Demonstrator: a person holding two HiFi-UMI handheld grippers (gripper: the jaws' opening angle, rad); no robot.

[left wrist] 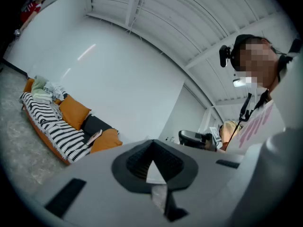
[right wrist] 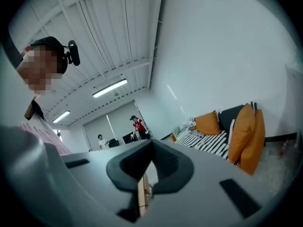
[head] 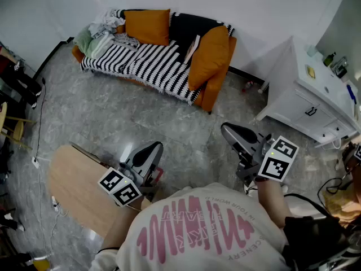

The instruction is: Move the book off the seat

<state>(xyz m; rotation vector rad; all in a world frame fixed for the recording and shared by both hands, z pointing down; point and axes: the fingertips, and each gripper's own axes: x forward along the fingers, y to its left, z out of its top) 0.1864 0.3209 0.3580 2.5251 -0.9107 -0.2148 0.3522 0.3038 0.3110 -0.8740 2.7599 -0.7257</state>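
The book (head: 192, 48) stands on edge on the sofa (head: 152, 61), wedged between a black back cushion and a big orange cushion (head: 210, 56). It also shows as a pale sliver in the left gripper view (left wrist: 93, 137) and the right gripper view (right wrist: 231, 130). Both grippers are held far from the sofa, close to the person's chest. My left gripper (head: 152, 149) points toward the sofa with its jaws together (left wrist: 154, 174) and nothing between them. My right gripper (head: 228, 130) is also shut and empty (right wrist: 144, 176).
A striped blanket (head: 144, 60), a second orange cushion (head: 148, 26) and crumpled clothes (head: 101, 31) lie on the sofa. A round wooden table (head: 70, 185) stands at lower left, a white cabinet (head: 307, 103) at right. Grey floor lies between me and the sofa. Two people (right wrist: 137, 125) stand far off.
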